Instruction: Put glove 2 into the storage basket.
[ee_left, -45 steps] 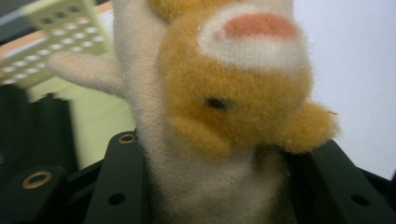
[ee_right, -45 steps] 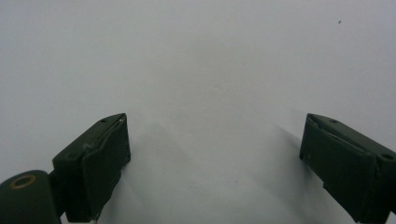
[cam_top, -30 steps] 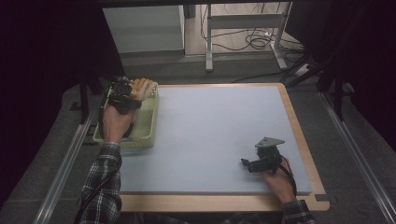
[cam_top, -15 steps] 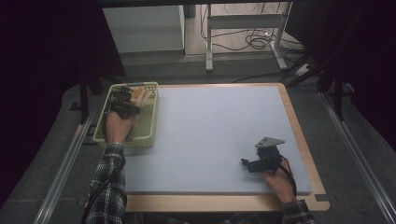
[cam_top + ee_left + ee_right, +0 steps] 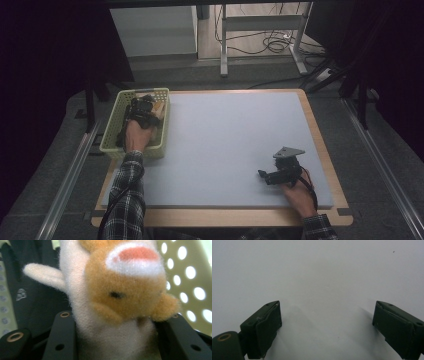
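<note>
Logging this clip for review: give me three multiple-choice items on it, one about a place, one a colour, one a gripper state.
1. Where is the left gripper?
A. in the pale green perforated plastic basket
B. on the floor
C. at the mat's far right corner

2. What colours is the soft plush toy?
A. blue and black
B. orange-brown and white
C. all green

3. How do the right gripper jaws stand?
A. clamped on a toy
B. wide apart over the pale grey-blue mat
C. closed on a cable

Answers: 1 A, the high view puts it inside the basket; 2 B, its fur shows up close; 3 B, bare mat lies between them.

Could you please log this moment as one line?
left claw: around plush toy in basket | right claw: open, over mat
</note>
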Available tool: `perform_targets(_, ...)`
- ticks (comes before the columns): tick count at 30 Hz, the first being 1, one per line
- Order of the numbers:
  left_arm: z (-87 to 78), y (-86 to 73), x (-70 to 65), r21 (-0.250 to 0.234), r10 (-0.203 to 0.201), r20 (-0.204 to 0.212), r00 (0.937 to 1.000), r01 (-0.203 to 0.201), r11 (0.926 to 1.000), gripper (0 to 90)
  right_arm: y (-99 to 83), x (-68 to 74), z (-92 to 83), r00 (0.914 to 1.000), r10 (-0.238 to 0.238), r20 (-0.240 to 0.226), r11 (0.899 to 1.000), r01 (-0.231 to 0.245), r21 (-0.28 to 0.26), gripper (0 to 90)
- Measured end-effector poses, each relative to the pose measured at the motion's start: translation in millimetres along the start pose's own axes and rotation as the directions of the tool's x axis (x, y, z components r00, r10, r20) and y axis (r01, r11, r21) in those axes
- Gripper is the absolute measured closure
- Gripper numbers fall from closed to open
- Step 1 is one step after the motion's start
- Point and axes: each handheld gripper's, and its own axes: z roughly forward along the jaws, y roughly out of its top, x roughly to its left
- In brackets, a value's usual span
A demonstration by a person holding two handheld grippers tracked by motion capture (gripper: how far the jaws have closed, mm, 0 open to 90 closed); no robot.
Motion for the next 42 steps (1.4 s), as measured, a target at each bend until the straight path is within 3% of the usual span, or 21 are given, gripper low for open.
perform_targets(5,8.4,1.2,0.2,0.024,-0.026,0.050,0.9984,0.025,0.9994,44.5,0.0,0.0,0.0,1.0000,0.000,0.000,1.000,0.000,0.000,8.2)
perform_targets(8,5.7,-0.8,7.9,0.015,-0.052,0.091,0.9945,0.050,0.9986,27.7,0.0,0.0,0.0,1.0000,0.000,-0.001,1.000,0.000,-0.001,8.2)
perform_targets(10,-0.8,-3.1,10.8,0.004,-0.047,0.097,0.9941,0.047,0.9989,19.7,0.0,0.0,0.0,1.0000,0.000,0.000,1.000,0.000,0.000,8.2)
perform_targets(14,-19.7,-6.1,16.3,-0.047,-0.045,0.142,0.9888,0.052,0.9975,14.6,0.0,0.1,0.0,1.0000,-0.001,0.000,1.000,0.001,0.000,8.2)
perform_targets(17,-38.0,-8.2,21.8,-0.095,-0.033,0.159,0.9867,0.049,0.9943,15.2,0.0,0.1,0.0,1.0000,-0.001,0.000,1.000,0.001,0.000,8.2)
perform_targets(20,-45.4,-11.5,28.7,-0.119,-0.049,0.189,0.9809,0.072,0.9903,31.0,0.0,0.1,0.0,1.0000,-0.001,0.000,1.000,0.001,0.000,8.2)
perform_targets(26,-21.9,-17.5,32.6,-0.044,-0.054,0.234,0.9708,0.066,0.9968,51.2,0.0,0.1,0.0,1.0000,-0.001,0.000,1.000,0.001,0.000,8.2)
perform_targets(28,-13.8,-17.0,32.2,-0.031,-0.071,0.278,0.9579,0.083,0.9961,52.3,0.0,0.1,0.0,1.0000,-0.001,0.000,1.000,0.001,0.000,8.2)
perform_targets(32,-9.2,-11.2,24.6,-0.020,-0.055,0.284,0.9572,0.063,0.9978,55.2,0.0,0.0,0.0,1.0000,-0.001,0.000,1.000,0.001,0.000,8.2)
perform_targets(36,-3.9,-6.7,13.8,-0.002,-0.025,0.248,0.9684,0.027,0.9996,55.7,0.0,0.1,0.0,1.0000,-0.001,0.000,1.000,0.001,0.000,8.2)
perform_targets(40,-8.4,-7.0,17.9,-0.005,-0.028,0.244,0.9695,0.030,0.9995,53.8,0.0,0.0,0.0,1.0000,-0.001,0.000,1.000,0.001,0.000,8.2)
perform_targets(42,-12.8,-8.5,21.4,-0.024,-0.025,0.230,0.9728,0.031,0.9992,48.1,0.0,0.0,0.0,1.0000,-0.001,0.000,1.000,0.001,0.000,8.2)
